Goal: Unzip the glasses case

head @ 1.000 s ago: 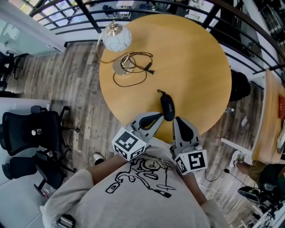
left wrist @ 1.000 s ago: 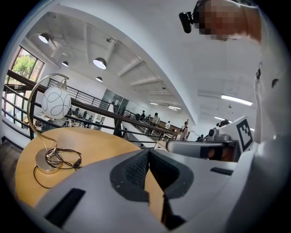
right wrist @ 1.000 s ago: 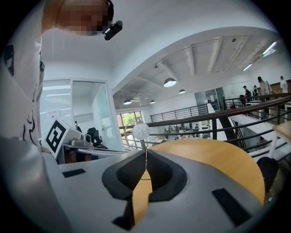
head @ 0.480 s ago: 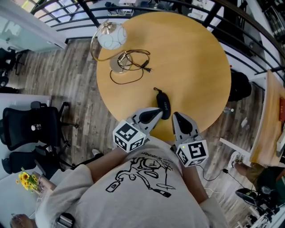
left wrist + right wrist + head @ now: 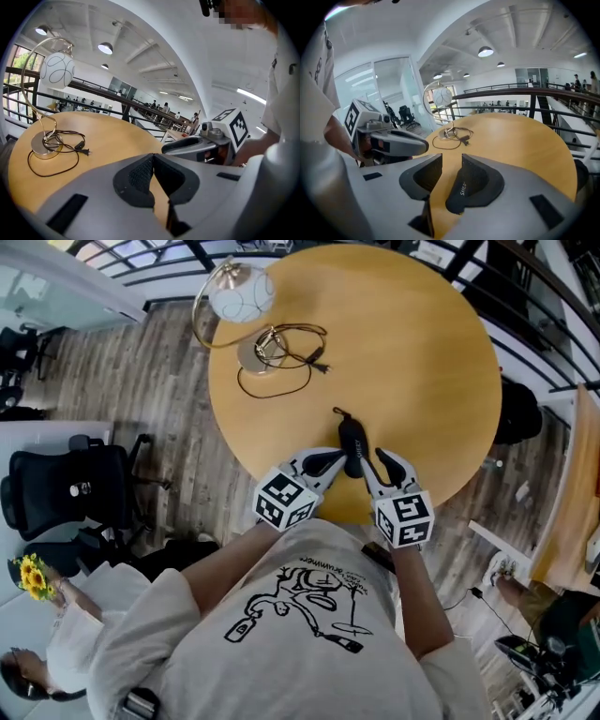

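Observation:
The black glasses case point(image 5: 352, 444) lies lengthwise near the front edge of the round wooden table point(image 5: 422, 352). My left gripper point(image 5: 339, 461) rests against the case's near left side. In the left gripper view its jaws point(image 5: 152, 158) are shut with nothing between them. My right gripper point(image 5: 375, 461) sits at the case's near right end. Its jaws have just been opening and stand a little apart point(image 5: 451, 164). The near end of the case point(image 5: 461, 190) shows low in that gap beside the right finger, and the pads do not press on it.
A gold arc lamp with a white globe point(image 5: 239, 298) and its looped black cable point(image 5: 281, 381) stand at the table's far left. A black office chair point(image 5: 70, 502) is on the wooden floor to the left. A railing runs behind the table.
Both grippers have come down and forward onto the near end of the case. The right gripper's jaws, shut before, now stand slightly apart.

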The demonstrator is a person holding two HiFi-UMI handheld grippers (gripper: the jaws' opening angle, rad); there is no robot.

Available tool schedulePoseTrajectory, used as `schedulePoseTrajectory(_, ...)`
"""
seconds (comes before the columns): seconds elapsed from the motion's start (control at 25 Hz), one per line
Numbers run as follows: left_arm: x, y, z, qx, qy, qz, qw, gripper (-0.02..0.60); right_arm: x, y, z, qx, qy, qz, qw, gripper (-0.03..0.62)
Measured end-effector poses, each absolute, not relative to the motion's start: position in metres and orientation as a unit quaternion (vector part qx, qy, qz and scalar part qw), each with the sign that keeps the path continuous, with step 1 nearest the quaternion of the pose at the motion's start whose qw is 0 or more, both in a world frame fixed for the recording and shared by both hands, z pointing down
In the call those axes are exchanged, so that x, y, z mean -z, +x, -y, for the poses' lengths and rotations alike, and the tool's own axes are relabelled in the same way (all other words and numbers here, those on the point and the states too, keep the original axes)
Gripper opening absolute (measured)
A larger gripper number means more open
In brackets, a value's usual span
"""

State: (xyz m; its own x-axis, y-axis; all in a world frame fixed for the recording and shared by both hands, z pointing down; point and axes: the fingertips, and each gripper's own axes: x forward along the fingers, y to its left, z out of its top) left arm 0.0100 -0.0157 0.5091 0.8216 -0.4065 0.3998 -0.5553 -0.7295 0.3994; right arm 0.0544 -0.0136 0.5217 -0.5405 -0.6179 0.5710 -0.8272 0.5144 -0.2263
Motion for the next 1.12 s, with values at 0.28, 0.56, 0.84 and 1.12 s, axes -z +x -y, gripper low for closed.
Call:
schedulePoseTrajectory(0.28,-0.548,0.007,0.019,-0.164,0.91,0.263,0.276,0.009,-0.614,0.053,0.016,-0.284,0.401,0.816,0.304,0.232)
schedulePoseTrajectory(0.56,-0.575,0.004,0.009,-0.176,0.901,0.264,0.297,0.009,-0.686,0.048,0.016,-0.353,0.374,0.782,0.352,0.311)
schedulePoseTrajectory(0.84,-0.577,0.0,0.004,-0.173,0.897,0.271,0.305,0.009,-0.714,0.04,0.021,-0.368,0.371,0.775,0.356,0.339)
schedulePoseTrajectory(1.12,-0.578,-0.006,0.003,-0.171,0.892,0.28,0.311,0.009,-0.716,0.027,0.017,-0.411,0.354,0.775,0.325,0.325)
